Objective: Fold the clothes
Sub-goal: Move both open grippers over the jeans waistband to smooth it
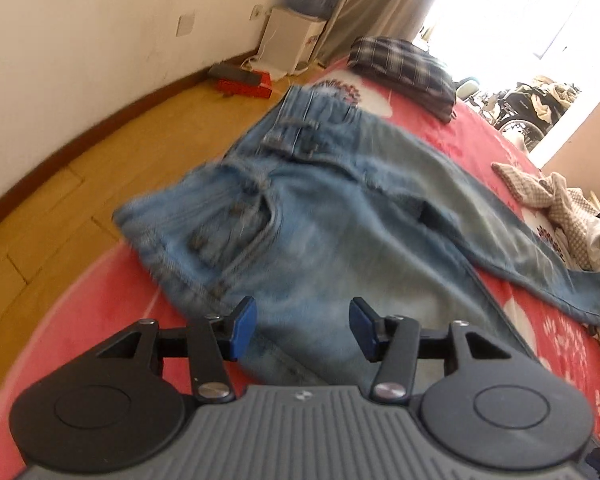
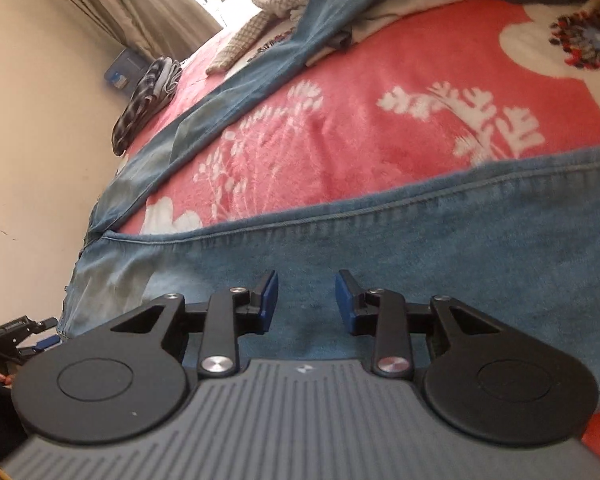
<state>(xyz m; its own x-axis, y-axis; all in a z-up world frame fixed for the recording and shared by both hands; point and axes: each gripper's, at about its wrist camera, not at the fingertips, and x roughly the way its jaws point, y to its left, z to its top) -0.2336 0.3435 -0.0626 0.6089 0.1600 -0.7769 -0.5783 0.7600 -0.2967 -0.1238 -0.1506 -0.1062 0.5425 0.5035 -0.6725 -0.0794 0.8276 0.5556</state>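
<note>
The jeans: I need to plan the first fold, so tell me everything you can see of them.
The jeans are light blue, faded denim, lying spread on the red flowered blanket, not yet folded. The waistband with belt loops lies at the far end, near the bed's edge, with a stitched pocket and rivets showing. The two legs splay apart in a V, blanket showing between them; one reaches the clothes pile. The left hand-held gripper and right hand-held gripper hover open over the denim, gripping nothing.
</note>
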